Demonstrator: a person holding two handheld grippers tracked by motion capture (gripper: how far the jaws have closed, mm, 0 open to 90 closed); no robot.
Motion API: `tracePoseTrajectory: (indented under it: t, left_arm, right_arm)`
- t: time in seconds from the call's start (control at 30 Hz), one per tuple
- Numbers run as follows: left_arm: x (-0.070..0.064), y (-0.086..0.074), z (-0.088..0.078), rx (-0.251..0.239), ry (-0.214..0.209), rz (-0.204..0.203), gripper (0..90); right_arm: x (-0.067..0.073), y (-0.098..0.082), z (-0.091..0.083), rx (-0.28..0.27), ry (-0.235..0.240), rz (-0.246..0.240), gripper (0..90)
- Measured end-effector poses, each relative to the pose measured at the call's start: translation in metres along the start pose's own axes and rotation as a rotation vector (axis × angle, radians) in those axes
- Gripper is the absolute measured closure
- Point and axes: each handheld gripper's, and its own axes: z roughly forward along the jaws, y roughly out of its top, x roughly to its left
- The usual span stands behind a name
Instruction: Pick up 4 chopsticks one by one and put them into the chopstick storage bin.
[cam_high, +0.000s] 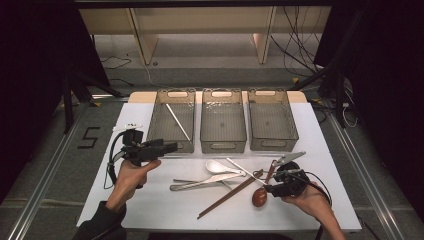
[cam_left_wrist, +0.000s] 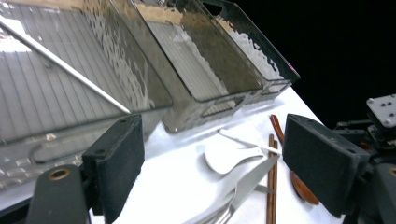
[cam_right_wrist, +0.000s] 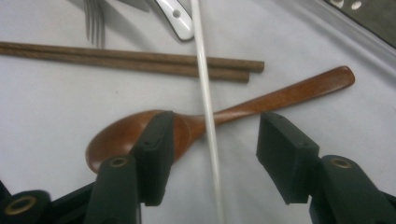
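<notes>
1. 3 clear bins stand side by side at the back of the counter (cam_high: 150, 200)
2. The left bin (cam_high: 172, 121) holds 1 white chopstick (cam_high: 178, 121), lying slantwise on its floor; the middle bin (cam_high: 223, 121) and the right bin (cam_high: 272, 120) hold nothing that I can see
3. The left claw (cam_high: 172, 147) hangs in front of the left bin's near wall, jaws apart with nothing between them
4. The right claw (cam_right_wrist: 212, 158) sits low over a wooden spoon (cam_right_wrist: 187, 128) and a second white chopstick (cam_right_wrist: 205, 93) that crosses the spoon; its jaws are apart with both between them, the pads not pressing
5. In front of the bins lie brown chopsticks (cam_high: 227, 196), a white spoon (cam_high: 217, 166) and a fork (cam_high: 200, 182)
</notes>
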Motion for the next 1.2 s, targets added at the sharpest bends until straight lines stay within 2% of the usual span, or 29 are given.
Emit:
tracePoseTrajectory:
  t: [0.27, 0.47, 0.8, 0.93, 1.2]
  left_arm:
    - [0.001, -0.021, 0.004, 0.020, -0.003, -0.034, 20.5]
    - [-0.002, -0.028, 0.008, 0.032, -0.004, -0.035, 20.5]
    - [-0.005, -0.034, 0.011, 0.054, -0.006, -0.030, 20.5]
    - [-0.006, -0.036, 0.012, 0.060, -0.006, -0.027, 20.4]
    - [-0.005, -0.039, 0.013, 0.068, -0.005, -0.032, 20.5]
  right_arm:
    - [-0.001, -0.005, 0.005, 0.046, 0.004, -0.024, 56.9]
    - [-0.001, -0.008, 0.011, 0.080, -0.011, -0.039, 65.6]
    - [0.002, -0.008, 0.015, 0.103, -0.016, -0.072, 76.7]
    - [0.004, -0.007, 0.018, 0.112, -0.036, -0.091, 83.9]
    - [0.007, -0.007, 0.018, 0.116, -0.033, -0.110, 86.3]
